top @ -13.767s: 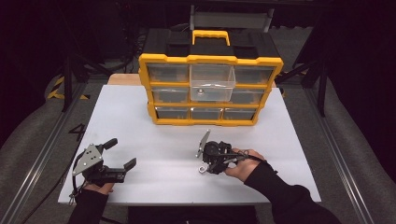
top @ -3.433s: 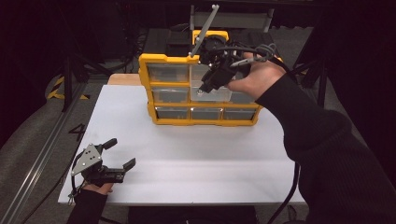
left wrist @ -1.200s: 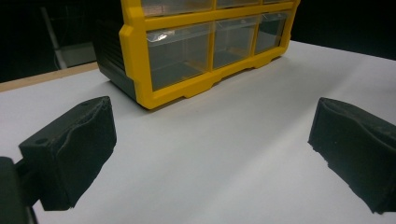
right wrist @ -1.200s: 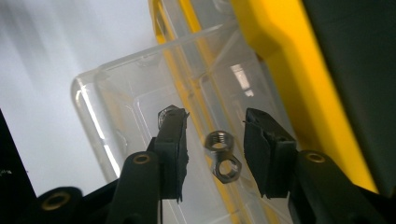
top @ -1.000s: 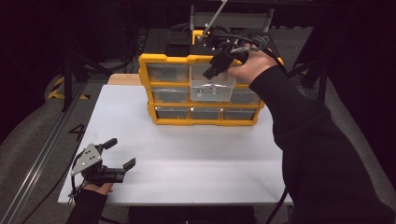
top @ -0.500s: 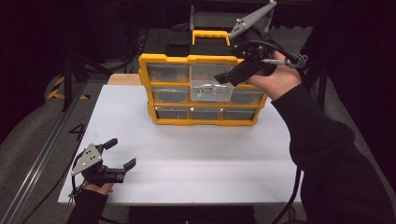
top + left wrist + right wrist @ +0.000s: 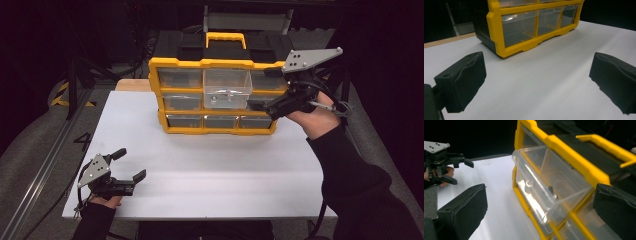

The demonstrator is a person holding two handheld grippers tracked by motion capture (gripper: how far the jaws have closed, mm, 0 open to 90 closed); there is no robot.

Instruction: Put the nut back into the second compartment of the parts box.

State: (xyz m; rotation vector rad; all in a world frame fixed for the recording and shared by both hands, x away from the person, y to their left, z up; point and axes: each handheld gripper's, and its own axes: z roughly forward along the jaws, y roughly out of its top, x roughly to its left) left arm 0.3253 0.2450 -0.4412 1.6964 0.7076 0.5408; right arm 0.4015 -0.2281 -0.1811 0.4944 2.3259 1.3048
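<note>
The right gripper [image 7: 264, 89] hangs at about three o'clock of the yellow organiser [image 7: 212, 95], just beside its right end, jaws spread wide with nothing between them; they have just been opening. Its grey plate tilts up toward one o'clock above the hand. In the right gripper view the two black pads [image 7: 461, 207] frame the pulled-out clear drawer [image 7: 549, 187], which juts from the organiser's top row, middle slot, and carries a few small dark parts inside, too blurred to name. In the high view that drawer [image 7: 227, 89] stands proud of the closed drawers around it.

The left gripper [image 7: 131, 165] rests low at seven o'clock on the table, well apart from the organiser, jaws released and empty; the left gripper view shows bare white surface between its pads [image 7: 464, 80].

The white table [image 7: 210, 175] is matte and plain, with a wooden strip at its far left edge. Around it lies grey floor with a metal rail at nine o'clock; the room beyond is dark, with black frames and a grey stand at twelve o'clock
</note>
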